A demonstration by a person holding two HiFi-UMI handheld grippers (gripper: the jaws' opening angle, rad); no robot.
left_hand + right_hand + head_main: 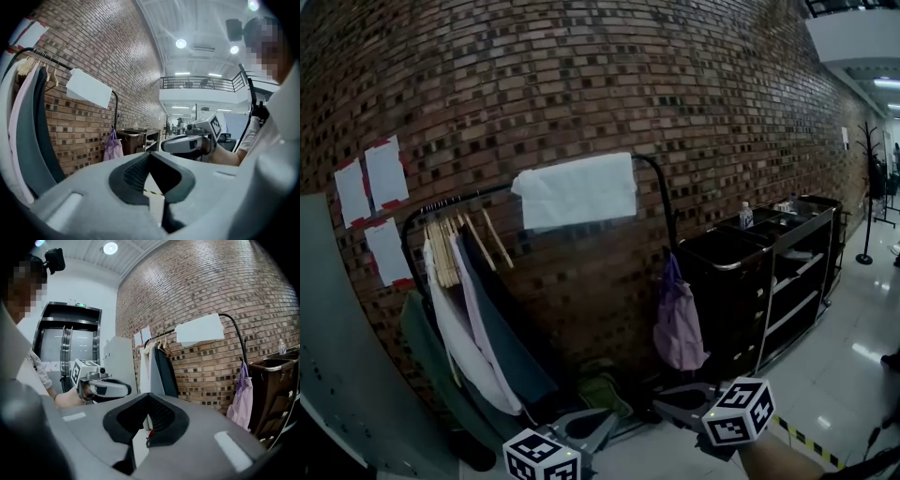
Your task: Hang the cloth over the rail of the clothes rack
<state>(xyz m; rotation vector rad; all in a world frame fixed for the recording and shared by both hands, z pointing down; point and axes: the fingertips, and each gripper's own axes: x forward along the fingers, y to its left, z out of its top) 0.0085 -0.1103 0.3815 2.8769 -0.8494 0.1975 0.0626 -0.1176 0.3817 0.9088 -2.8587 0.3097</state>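
Observation:
A white cloth (577, 190) hangs folded over the black top rail (469, 195) of the clothes rack, in front of the brick wall. It also shows in the left gripper view as the cloth (89, 89) and in the right gripper view as the cloth (199, 329). Both grippers are low, well below and away from the cloth. My left gripper (605, 417) is shut and holds nothing. My right gripper (661, 406) is shut and empty too. Their tips point toward each other, a little apart. In each gripper view the other gripper shows: the right gripper (166, 144) and the left gripper (126, 390).
Garments on wooden hangers (469, 309) fill the rack's left part. A purple bag (678, 323) hangs at its right end. A black cart (769, 272) with a bottle (746, 216) stands to the right, and a coat stand (869, 187) beyond it. A grey panel (328, 356) stands at the left.

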